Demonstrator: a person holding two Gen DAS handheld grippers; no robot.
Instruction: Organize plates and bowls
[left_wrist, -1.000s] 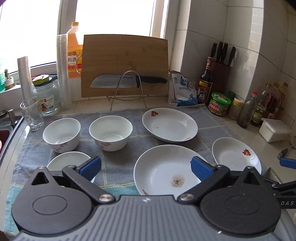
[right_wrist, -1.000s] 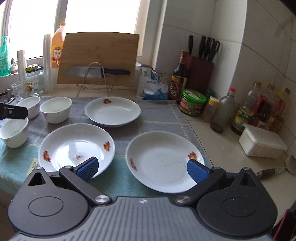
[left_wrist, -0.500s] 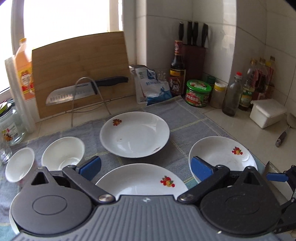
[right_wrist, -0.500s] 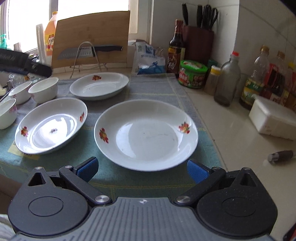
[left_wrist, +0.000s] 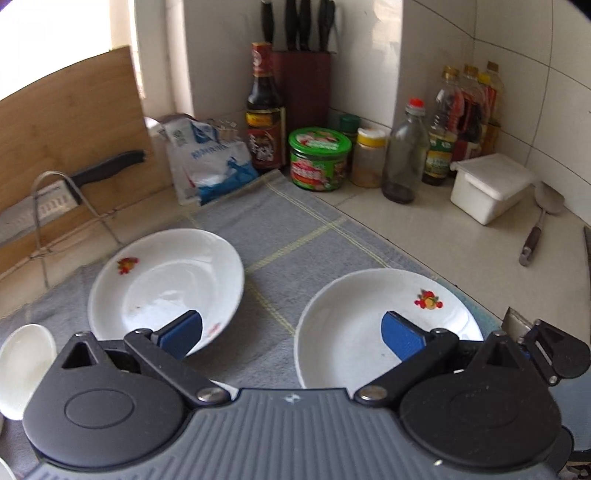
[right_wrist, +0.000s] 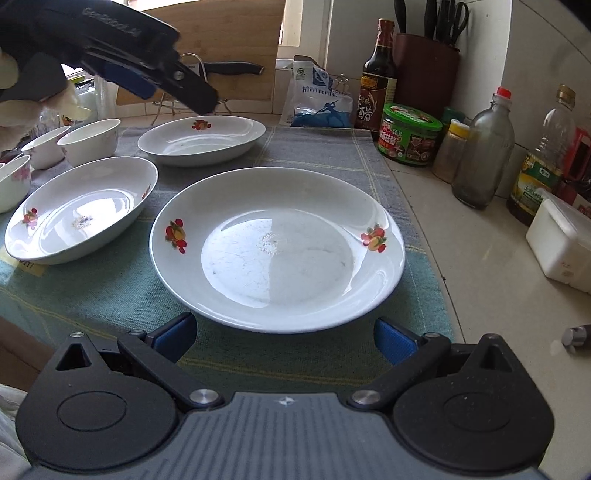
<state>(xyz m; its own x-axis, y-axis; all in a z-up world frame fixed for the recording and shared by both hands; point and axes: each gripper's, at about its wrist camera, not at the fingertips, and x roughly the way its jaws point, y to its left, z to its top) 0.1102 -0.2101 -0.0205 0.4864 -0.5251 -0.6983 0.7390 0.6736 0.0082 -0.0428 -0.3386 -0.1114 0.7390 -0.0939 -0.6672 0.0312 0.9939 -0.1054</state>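
Three white plates with fruit prints lie on a cloth mat (right_wrist: 317, 151). The near right plate (right_wrist: 277, 245) sits just ahead of my open, empty right gripper (right_wrist: 284, 338); it also shows in the left wrist view (left_wrist: 369, 332). A second plate (right_wrist: 81, 210) lies to its left and a far plate (right_wrist: 201, 138) behind, also in the left wrist view (left_wrist: 166, 284). White bowls (right_wrist: 90, 140) stand at the far left. My left gripper (left_wrist: 291, 338) is open and empty, held above the plates; it shows in the right wrist view (right_wrist: 159, 85).
A green-lidded jar (right_wrist: 410, 138), sauce bottle (right_wrist: 378, 74), glass bottle (right_wrist: 484, 155), oil bottles (right_wrist: 546, 166) and white box (right_wrist: 561, 243) line the back right wall. A knife block (left_wrist: 306, 77), salt bag (left_wrist: 207, 162), cutting board (left_wrist: 66, 147) with knife rack stand behind.
Both grippers moved rightward and nearer. The right gripper closed in on the near right plate. The left gripper swung right, so the bowls left its view.
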